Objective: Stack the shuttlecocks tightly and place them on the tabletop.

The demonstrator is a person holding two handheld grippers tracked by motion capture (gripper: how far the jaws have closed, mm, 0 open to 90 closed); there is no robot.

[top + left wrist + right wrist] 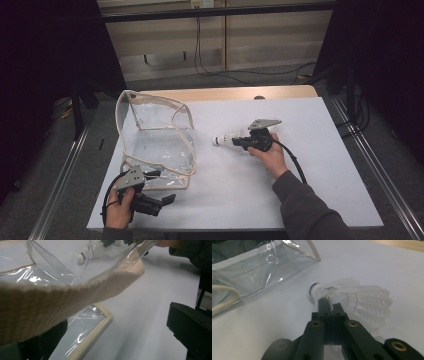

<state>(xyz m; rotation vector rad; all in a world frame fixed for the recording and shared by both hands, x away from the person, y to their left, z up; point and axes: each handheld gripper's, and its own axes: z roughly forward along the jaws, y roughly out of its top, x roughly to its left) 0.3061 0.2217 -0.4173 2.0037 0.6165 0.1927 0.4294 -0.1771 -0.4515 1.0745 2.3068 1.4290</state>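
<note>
A white shuttlecock (227, 138) with a blue-banded cork lies on its side at the middle of the white table (310, 195). My right gripper (239, 142) is shut on its feather skirt; the right gripper view has the jaws pressed together at the feathers (331, 305) of the shuttlecock (357, 300). A clear plastic bag (155, 135) with beige trim stands open at the left. My left gripper (162, 186) is at the bag's near corner, jaws wide apart. In the left gripper view the beige trim (50, 305) drapes across in front of the left jaw, with the left gripper (116, 337) open.
A wooden strip (225, 93) runs along the table's far edge. Dark cables (220, 70) trail on the floor behind it. Metal rails (370, 165) flank both sides of the table. The person's right sleeve (305, 210) comes in at the bottom.
</note>
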